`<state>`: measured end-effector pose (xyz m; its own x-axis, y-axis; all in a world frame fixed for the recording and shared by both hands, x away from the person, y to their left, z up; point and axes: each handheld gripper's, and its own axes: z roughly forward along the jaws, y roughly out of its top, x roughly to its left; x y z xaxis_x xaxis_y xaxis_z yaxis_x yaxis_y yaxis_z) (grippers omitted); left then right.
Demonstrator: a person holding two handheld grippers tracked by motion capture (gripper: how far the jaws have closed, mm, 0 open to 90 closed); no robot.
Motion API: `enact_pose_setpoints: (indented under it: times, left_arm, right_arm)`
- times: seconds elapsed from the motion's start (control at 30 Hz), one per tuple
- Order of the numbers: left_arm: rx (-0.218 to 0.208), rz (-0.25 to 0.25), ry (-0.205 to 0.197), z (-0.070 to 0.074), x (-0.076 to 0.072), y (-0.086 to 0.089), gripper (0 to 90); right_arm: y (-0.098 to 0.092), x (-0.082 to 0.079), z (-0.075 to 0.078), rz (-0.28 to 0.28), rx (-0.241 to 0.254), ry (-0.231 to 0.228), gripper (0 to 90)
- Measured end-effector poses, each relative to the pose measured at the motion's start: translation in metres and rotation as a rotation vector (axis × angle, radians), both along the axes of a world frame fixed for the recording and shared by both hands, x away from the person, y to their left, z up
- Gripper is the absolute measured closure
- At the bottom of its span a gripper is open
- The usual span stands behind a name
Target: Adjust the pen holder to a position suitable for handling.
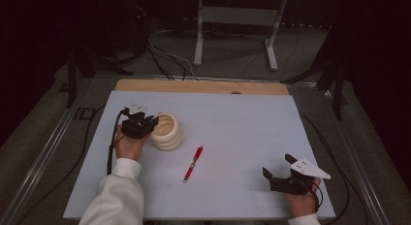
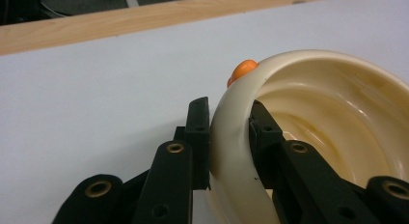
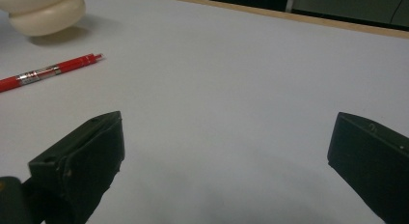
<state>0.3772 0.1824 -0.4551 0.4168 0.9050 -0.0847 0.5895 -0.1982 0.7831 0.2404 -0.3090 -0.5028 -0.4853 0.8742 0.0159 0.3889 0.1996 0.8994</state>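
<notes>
The left claw (image 2: 229,137) is clamped on the rim of the cream ribbed plastic cup (image 1: 167,132) at the desk's (image 1: 242,118) left rear, one jaw inside and one outside; such a thin hold could tip the cup or slip if lifted. The right claw (image 3: 224,161) gapes wide and empty near the front right, with the red ballpoint pen (image 1: 193,163) lying between the two; no writing is legible anywhere.
</notes>
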Motion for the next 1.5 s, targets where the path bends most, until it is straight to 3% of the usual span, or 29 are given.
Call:
enact_pose_setpoints:
  times: [0.73, 0.93, 1.27, 1.33, 1.5]
  left_arm:
    - [0.001, -0.069, 0.034, -0.009, 0.005, -0.039, 75.7]
    - [-0.011, -0.095, 0.056, -0.008, 0.007, -0.046, 75.4]
    - [-0.042, -0.130, 0.058, -0.009, 0.008, -0.047, 73.5]
    - [-0.038, -0.153, 0.030, -0.010, 0.007, -0.049, 66.8]
    - [-0.034, -0.146, -0.002, -0.010, 0.006, -0.051, 48.7]
  right_arm:
    - [0.000, 0.000, 0.000, 0.001, -0.002, 0.001, 0.0]
    - [0.000, 0.000, 0.000, 0.000, -0.003, 0.001, 0.0]
    - [0.001, 0.000, 0.000, 0.000, -0.004, 0.003, 0.0]
    - [0.001, 0.000, 0.000, 0.001, -0.005, 0.003, 0.0]
    - [0.001, 0.000, 0.000, 0.001, -0.004, 0.002, 0.0]
